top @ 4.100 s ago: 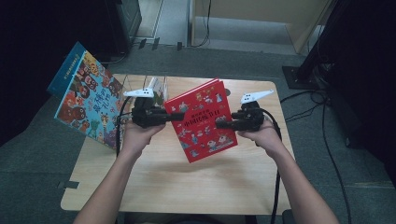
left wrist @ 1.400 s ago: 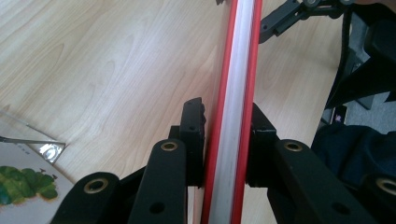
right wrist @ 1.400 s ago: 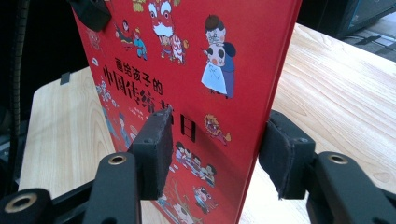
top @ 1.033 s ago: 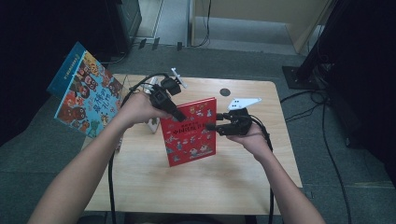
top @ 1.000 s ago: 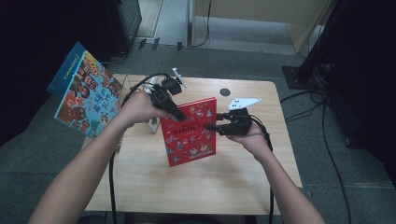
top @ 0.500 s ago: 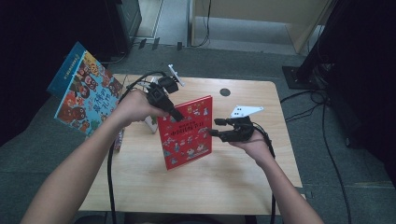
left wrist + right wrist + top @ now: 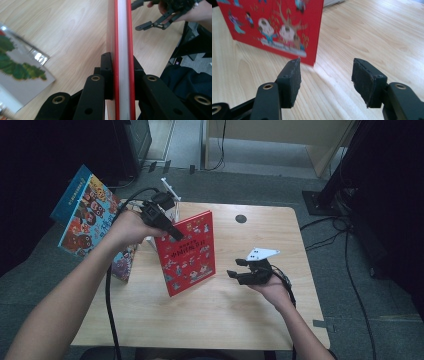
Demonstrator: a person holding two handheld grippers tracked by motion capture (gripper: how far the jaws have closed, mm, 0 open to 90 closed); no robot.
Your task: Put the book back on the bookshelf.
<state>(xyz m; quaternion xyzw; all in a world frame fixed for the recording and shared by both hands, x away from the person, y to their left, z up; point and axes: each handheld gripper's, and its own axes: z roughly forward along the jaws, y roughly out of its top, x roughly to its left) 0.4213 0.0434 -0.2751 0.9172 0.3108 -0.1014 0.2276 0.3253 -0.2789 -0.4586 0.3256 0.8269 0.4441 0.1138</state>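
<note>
A red picture book (image 7: 187,252) stands tilted on its lower edge on the wooden table (image 7: 250,320). My left gripper (image 7: 172,232) is shut on its upper left corner, and its jaws have just tightened there. In the left gripper view the pads clamp both red covers of the book (image 7: 122,30) with the white pages between them. My right gripper (image 7: 234,274) hangs open to the right of the book, apart from it, low over the table. Its jaws have just been opening with nothing between them. Beyond the right gripper (image 7: 325,72) is the book's lower corner (image 7: 274,25).
A large colourful book (image 7: 85,215) stands propped at the table's left edge, with another picture book (image 7: 20,75) lying beside it. A white stand (image 7: 170,195) rises behind the left hand. A dark round hole (image 7: 241,218) marks the far side of the table.
My right gripper has let go of the red book's right edge and dropped away to the right. My left gripper has carried the book slightly left and up.
</note>
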